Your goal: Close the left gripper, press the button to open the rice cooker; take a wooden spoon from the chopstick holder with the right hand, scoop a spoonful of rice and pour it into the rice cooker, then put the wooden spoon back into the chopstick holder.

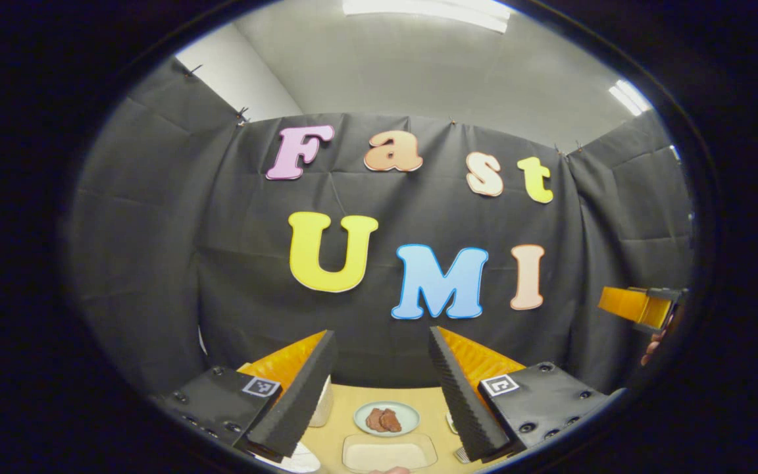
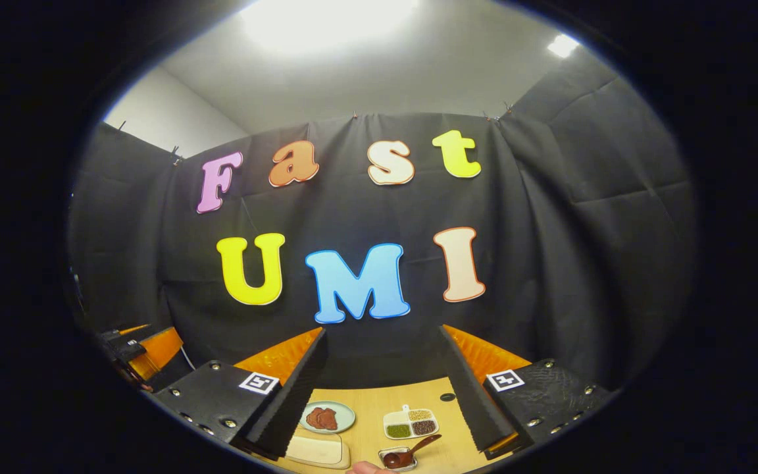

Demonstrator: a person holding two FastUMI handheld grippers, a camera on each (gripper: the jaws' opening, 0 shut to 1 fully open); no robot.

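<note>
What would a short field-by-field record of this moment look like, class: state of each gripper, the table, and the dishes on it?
left gripper: open, raised above the table, holding nothing
right gripper: open, raised, holding nothing
table: light wood
round plate: pale green, holds brown pieces
divided dish: white, three compartments of grains
small dish: holds a dark spoon, handle pointing up and right
rectangular tray: pale, at the near edge
task progress: neither gripper touching anything
</note>
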